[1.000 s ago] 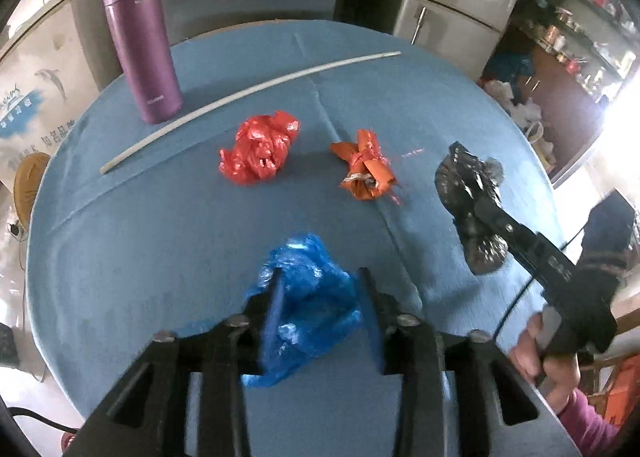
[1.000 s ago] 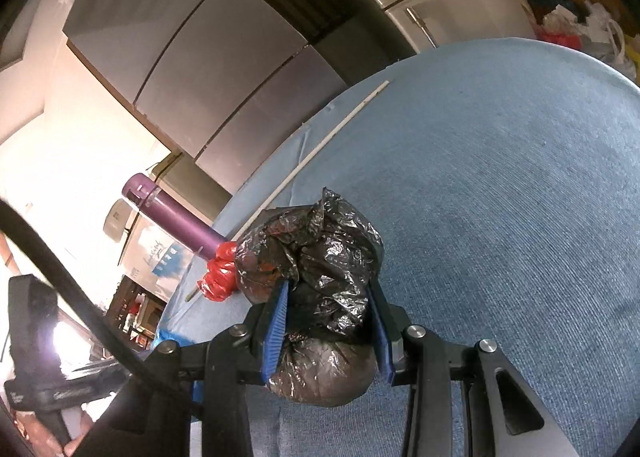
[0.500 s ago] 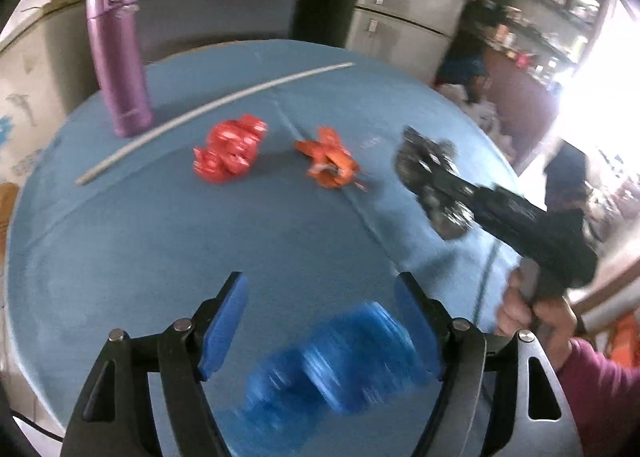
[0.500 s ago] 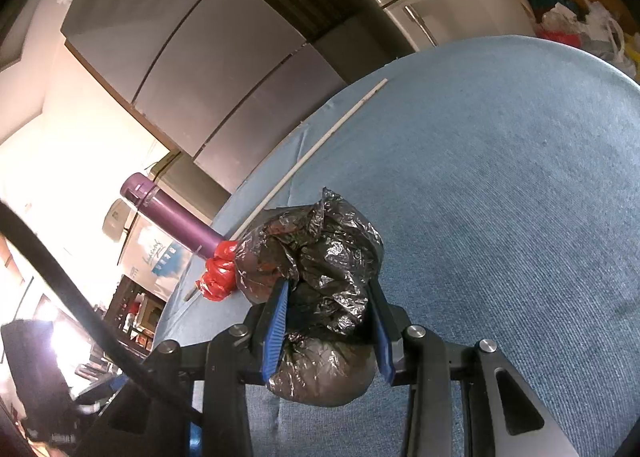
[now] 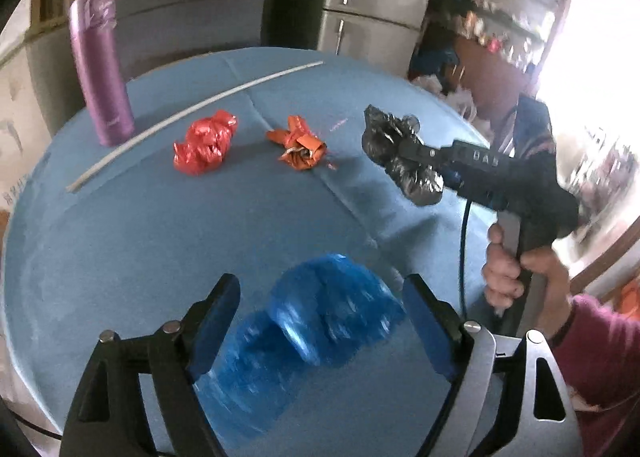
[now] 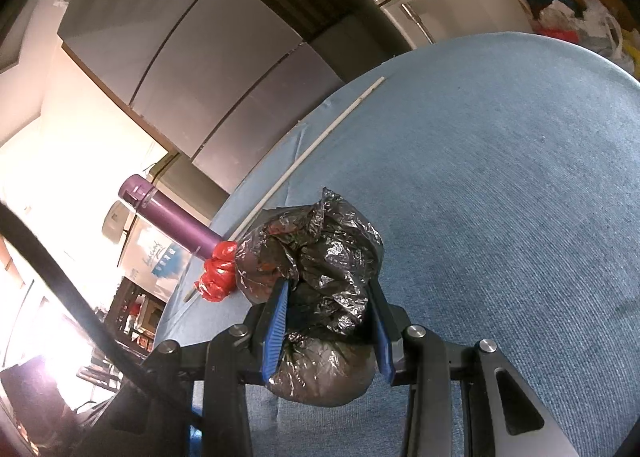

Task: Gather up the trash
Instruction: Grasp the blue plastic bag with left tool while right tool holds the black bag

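Left wrist view: the left tongs (image 5: 320,321) stand wide, their jaws having just been opening; the crumpled blue bag (image 5: 312,333) lies between the blue pads (image 5: 216,321) without either pad pressing on it, blurred, on the near part of the bench (image 5: 140,241). The bench is round and covered in blue cloth; its near rim is hidden by the tong frame, and its left rim curves close past the left pad. A broad bare stretch of cloth separates the blue bag from the items farther in. These are a red bag (image 5: 204,143) and an orange wrapper (image 5: 300,145), lying apart from each other near the middle. Behind them a thin white rod (image 5: 192,113) runs diagonally toward the far rim, with a purple flask (image 5: 102,69) upright just beyond its left part, close to the far-left edge.

Right wrist view: the right tongs (image 6: 328,325) are clamped on a crumpled black bag (image 6: 320,257), which bulges above and below the pads. In the left view this bag (image 5: 400,153) appears held above the right side of the bench, clear of the cloth, by a hand (image 5: 516,269) on the grip. Right of the black bag the cloth lies bare to the rim.
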Motion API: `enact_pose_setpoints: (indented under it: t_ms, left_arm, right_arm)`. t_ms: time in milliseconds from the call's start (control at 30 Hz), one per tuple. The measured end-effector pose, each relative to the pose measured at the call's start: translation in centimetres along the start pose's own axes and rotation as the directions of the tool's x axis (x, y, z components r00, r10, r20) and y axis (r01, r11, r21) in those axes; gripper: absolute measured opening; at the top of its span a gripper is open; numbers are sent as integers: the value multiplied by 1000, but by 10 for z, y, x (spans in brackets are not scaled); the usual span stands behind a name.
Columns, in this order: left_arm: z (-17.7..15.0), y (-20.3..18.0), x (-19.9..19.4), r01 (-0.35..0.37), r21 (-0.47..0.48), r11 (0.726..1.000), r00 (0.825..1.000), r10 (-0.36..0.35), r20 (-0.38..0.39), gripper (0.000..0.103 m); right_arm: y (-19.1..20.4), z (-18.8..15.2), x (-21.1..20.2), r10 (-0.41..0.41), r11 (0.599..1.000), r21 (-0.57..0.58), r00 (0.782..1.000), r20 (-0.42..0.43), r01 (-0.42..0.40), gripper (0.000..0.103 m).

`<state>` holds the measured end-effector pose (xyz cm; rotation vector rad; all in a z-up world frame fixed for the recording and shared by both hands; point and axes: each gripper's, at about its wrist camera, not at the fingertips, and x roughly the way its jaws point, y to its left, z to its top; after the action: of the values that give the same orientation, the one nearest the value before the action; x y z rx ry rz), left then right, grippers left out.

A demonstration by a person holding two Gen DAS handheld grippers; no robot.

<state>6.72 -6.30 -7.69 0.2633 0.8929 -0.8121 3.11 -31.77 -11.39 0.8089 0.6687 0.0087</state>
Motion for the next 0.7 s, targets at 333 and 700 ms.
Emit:
enact_pose_setpoints:
  t_ms: [333, 700]
  left_arm:
    - [-17, -15, 31, -53, 65, 996, 995, 58, -75, 64]
    - [-19, -26, -14, -105, -102, 989, 992, 111, 56, 57]
  right_arm:
    - [2, 0, 0, -8, 1000, -17, 1000, 10, 8, 40]
    - [2, -2, -1, -16, 1000, -27, 1000, 17, 16, 40]
